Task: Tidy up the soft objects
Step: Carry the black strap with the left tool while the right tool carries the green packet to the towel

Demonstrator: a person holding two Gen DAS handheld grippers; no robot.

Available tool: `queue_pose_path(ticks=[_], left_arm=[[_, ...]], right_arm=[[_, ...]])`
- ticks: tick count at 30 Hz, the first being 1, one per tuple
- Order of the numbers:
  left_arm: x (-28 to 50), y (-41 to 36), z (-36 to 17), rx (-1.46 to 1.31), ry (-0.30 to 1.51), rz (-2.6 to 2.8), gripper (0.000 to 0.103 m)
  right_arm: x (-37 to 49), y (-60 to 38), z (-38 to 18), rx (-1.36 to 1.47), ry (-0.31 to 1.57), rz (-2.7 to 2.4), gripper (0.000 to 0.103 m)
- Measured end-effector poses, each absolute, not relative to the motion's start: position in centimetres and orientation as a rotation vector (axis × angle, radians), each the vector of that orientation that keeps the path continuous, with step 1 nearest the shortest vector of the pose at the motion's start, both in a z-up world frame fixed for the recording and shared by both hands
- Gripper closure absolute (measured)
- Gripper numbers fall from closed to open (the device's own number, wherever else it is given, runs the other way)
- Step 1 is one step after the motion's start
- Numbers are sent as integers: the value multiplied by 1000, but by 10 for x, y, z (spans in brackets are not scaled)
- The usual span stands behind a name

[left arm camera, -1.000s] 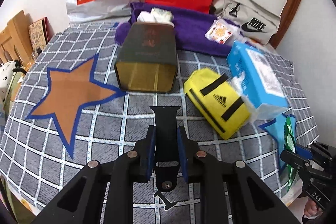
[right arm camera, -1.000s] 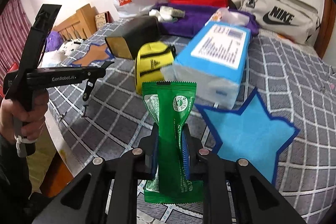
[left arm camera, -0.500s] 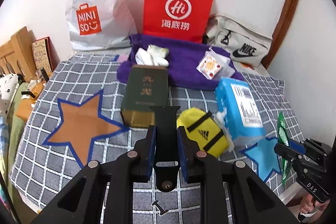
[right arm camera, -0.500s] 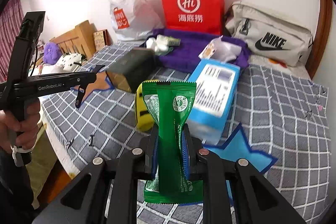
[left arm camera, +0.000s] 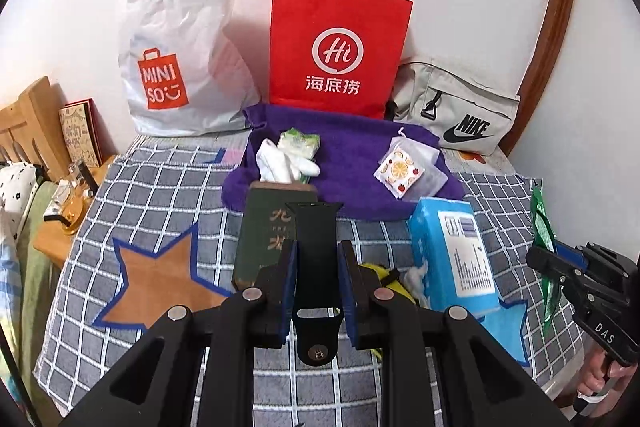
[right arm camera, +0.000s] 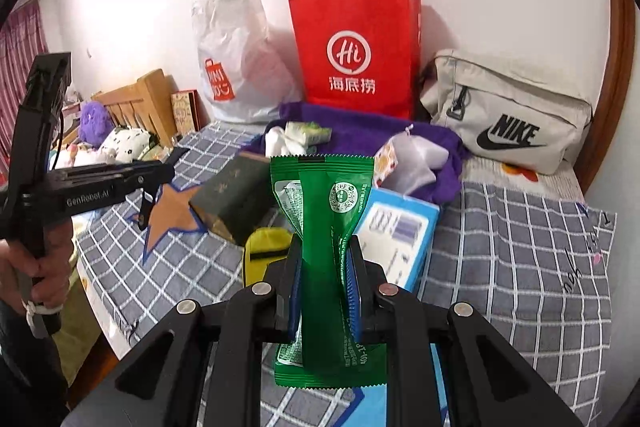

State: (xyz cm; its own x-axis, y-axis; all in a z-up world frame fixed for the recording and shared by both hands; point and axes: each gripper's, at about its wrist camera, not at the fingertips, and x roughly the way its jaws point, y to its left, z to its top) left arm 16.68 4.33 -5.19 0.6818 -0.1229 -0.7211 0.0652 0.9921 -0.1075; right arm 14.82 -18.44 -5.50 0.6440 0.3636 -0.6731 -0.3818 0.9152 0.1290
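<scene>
Checked bedspread (left arm camera: 152, 195) carries purple towel (left arm camera: 352, 151), blue tissue pack (left arm camera: 452, 247), dark green box (right arm camera: 232, 199). Right gripper (right arm camera: 326, 271) clamps green sachet (right arm camera: 324, 211) mid-air. Left gripper (left arm camera: 316, 263) pinches black watch strap (left arm camera: 316, 227), probably silicone.

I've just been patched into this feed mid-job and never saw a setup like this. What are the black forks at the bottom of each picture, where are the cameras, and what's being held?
There is no robot arm here: a person holds a handheld two-finger tool in each hand, with a camera on each looking along its fingers. The black forks are those fingers. One picture comes from the left tool, shut on a black watch strap. The other comes from the right tool, shut on a green packet. Each tool also shows at the edge of the other's picture. Below is a checked blanket with star patches. On it lie a dark box, a blue tissue pack, a yellow pouch and a purple towel. Shopping bags and a grey bag stand by the wall.
</scene>
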Motion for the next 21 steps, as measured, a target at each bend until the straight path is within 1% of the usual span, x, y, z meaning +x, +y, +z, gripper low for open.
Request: queue_pose_path(ticks=[21], left_arm=[[249, 35, -50, -62, 818, -104, 83]], right_arm=[[246, -208, -50, 27, 780, 358, 84]])
